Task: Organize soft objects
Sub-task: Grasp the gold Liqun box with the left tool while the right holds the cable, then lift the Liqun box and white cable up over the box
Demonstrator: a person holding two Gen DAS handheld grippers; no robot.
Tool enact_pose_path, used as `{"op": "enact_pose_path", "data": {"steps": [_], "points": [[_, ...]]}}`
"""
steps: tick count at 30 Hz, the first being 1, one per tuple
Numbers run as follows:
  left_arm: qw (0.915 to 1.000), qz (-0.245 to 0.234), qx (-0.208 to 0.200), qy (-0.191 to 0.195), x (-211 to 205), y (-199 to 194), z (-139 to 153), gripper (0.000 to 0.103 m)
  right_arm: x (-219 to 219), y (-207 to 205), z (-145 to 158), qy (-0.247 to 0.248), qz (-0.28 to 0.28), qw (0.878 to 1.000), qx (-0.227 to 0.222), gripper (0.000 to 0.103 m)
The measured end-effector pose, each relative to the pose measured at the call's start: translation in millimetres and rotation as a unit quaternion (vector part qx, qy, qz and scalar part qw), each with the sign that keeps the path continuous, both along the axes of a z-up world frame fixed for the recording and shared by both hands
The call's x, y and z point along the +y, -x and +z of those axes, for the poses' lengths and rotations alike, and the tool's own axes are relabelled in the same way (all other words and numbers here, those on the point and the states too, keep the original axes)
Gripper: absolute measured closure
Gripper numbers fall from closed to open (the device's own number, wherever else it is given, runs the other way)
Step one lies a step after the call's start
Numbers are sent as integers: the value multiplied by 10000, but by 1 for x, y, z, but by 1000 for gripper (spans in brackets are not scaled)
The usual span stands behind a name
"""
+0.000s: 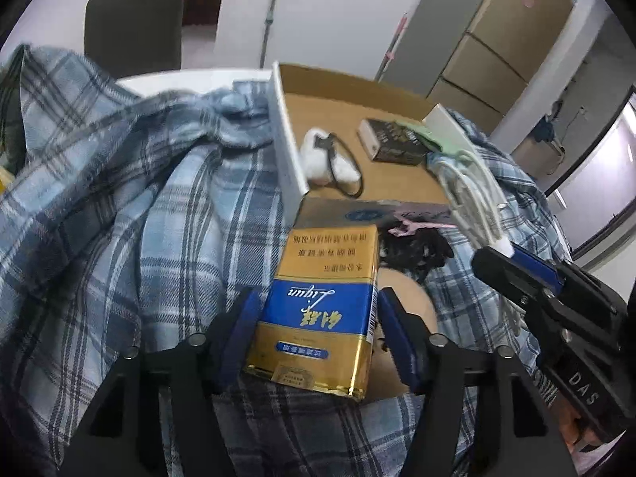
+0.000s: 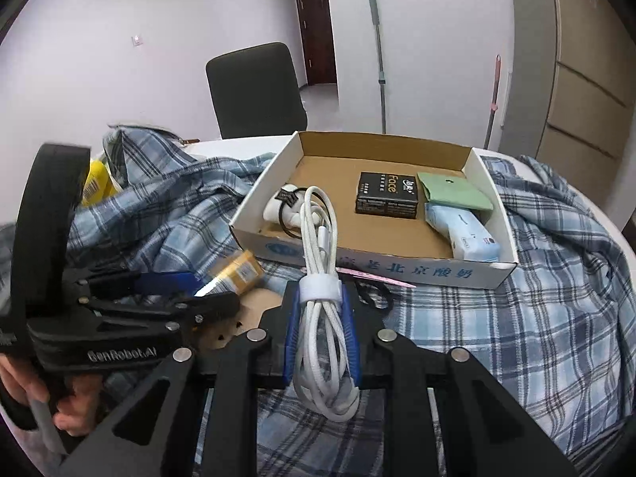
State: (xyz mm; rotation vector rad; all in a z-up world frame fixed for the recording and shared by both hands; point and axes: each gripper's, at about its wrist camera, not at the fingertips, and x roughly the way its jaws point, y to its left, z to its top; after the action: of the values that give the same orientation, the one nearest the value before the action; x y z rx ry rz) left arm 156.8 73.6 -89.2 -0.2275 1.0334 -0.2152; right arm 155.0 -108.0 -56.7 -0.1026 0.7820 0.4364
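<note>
Over rumpled plaid shirt: left claw grips glossy gold-blue carton; right claw pinches braided white cable bundle.

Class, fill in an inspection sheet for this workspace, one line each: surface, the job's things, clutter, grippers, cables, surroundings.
Surface: white table, mostly covered by a blue plaid shirt.
Job's things: open cardboard tray holding a black box, a green cloth, a tissue pack and a black hair tie.
Clutter: pink hair clip in front of the tray; yellow item at the far left.
Grippers: left gripper shut on a gold and blue box; right gripper shut on a white cable bundle.
Cables: only that bundle, strapped.
Surroundings: chair, dark door, mop handle, cabinets.
</note>
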Motion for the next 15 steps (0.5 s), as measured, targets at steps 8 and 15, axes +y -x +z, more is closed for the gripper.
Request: {"op": "enact_pose_path", "data": {"steps": [8, 15], "points": [[9999, 32, -39, 98, 3, 0, -2, 45, -5, 0, -8, 35, 7, 10000, 41, 84], [9948, 98, -969, -286, -6, 25, 30, 47, -14, 3, 1, -146, -23, 9999, -51, 83]]}}
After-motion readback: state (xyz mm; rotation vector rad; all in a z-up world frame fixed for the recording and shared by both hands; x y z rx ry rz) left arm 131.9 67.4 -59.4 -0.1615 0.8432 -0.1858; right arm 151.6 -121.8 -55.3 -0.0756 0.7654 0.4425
